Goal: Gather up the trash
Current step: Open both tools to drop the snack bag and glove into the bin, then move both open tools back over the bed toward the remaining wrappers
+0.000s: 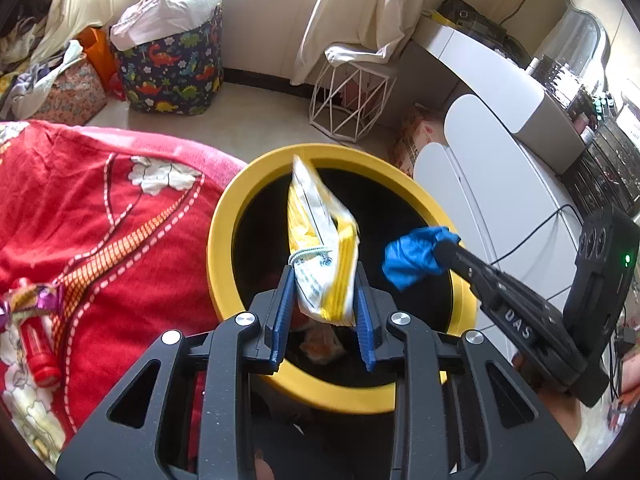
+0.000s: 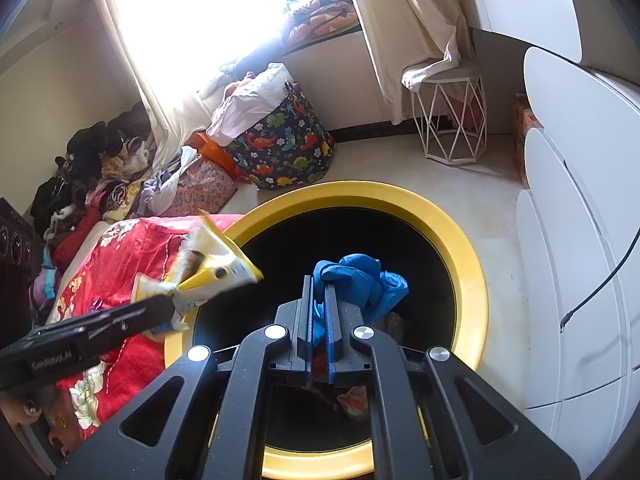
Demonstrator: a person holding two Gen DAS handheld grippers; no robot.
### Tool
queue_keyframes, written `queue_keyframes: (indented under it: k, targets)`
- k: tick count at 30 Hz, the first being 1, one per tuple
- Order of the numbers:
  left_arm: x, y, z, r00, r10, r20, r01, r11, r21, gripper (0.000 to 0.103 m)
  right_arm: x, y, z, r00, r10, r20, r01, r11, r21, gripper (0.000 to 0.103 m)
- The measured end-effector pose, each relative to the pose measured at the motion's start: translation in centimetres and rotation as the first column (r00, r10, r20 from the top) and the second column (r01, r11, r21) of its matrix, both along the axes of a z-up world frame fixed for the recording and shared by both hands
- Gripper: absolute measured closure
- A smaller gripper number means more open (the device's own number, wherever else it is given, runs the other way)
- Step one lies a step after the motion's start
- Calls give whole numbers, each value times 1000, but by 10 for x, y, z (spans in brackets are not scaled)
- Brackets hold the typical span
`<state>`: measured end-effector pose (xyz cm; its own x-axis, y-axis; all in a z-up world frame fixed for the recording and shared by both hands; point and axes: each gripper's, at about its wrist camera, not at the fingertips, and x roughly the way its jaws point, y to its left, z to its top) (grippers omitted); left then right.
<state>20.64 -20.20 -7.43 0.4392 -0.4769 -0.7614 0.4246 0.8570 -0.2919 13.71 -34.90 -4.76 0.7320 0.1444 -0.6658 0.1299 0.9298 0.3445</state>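
Note:
A round bin with a yellow rim and black inside stands on the floor below both grippers; it also shows in the right wrist view. My left gripper holds a yellow and white snack packet over the bin's opening; the packet fills the gap between the fingers. The packet shows in the right wrist view. My right gripper is shut on a crumpled blue glove over the bin, also seen in the left wrist view. Some wrappers lie at the bin's bottom.
A bed with a red flowered blanket lies left of the bin, with a red tube and a shiny wrapper on it. A dinosaur-print bag, a white wire stool and white cabinets stand around.

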Motion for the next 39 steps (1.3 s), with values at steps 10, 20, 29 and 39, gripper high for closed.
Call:
queue_keyframes:
  k: [10, 20, 29, 39]
  targets:
    - [-1, 9, 16, 997, 38, 61, -36, 999, -24, 31, -6, -5, 8, 998, -61, 29, 62, 998, -13, 54]
    - [-19, 34, 33, 985, 97, 141, -91, 995, -47, 11, -9, 4, 23, 996, -56, 69, 59, 997, -43, 35]
    - [-35, 61, 51, 965, 150, 216, -141, 988, -59, 11, -16, 22, 39, 992, -38, 120, 47, 996, -72, 26]
    - [-46, 91, 66, 940, 214, 264, -201, 977, -75, 11, -19, 46, 51, 988, 12, 153, 3, 995, -95, 22]
